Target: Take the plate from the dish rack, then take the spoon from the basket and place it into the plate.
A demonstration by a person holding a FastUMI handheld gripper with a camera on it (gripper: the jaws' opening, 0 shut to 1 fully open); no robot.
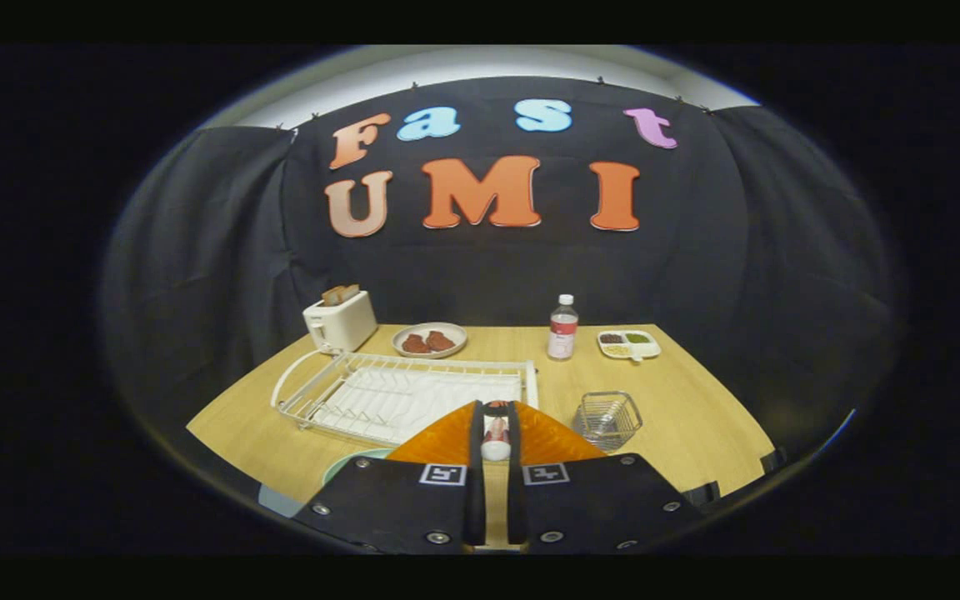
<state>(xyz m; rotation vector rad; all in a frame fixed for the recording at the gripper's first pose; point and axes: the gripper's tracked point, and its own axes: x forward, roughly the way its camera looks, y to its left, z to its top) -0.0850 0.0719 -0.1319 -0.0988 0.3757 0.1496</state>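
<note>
Gripper view shows us our gripper [496, 433] at lower centre, its fingers clamped on a small white spoon [496, 448] held between them. Beneath the left finger, we see the edge of a pale green round plate [345, 463] on the light wooden table [697, 433]. Behind lies the white wire dish rack [401, 396]; right of the fingers, a small wire mesh basket [607, 419].
</note>
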